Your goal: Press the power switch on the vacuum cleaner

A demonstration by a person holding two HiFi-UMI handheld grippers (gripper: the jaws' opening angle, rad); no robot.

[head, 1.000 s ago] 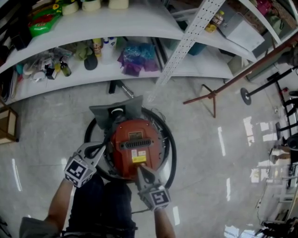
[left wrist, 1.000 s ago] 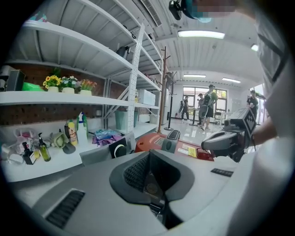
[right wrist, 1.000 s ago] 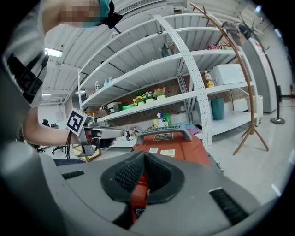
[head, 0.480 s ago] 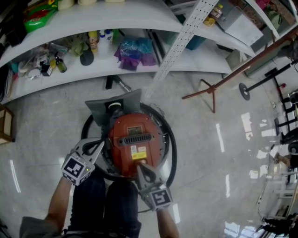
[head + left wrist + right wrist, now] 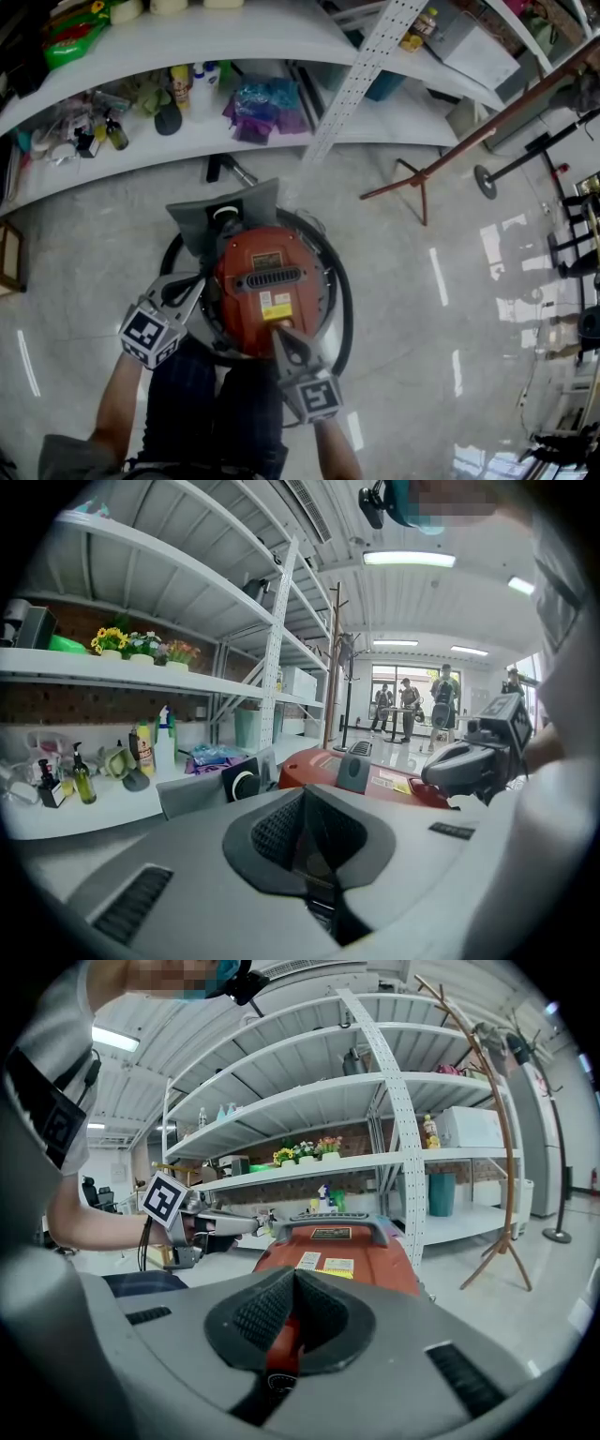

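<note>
Right, the vacuum cleaner sits on the glossy floor straight below my camera. It has a round red body with a black hose looped around it. Both claws are closed, pads together, with nothing gripped.

My right claw points at the near edge of the red lid, its tip just on my side of a yellow sticker. From its own view, red plastic fills the slot under the pads, but I cannot tell whether the tip actually touches. I cannot pick out the power switch itself. My left claw is at the vacuum's left flank, level with the black slotted handle, its tip aimed at the body and close to it.

As for writing, a dark plate sits on the lid beyond the handle. A white sticker lies beside the yellow one on the near side. All three carry print too small to read. The left claw's cube shows black-and-white square markers and no words.

Beyond the vacuum, a grey part with a white ring rests against its far side. Further out are white shelves with bottles and a purple bag; the labels there are unreadable. To the vacuum's right, well apart, stands a brown coat stand.
</note>
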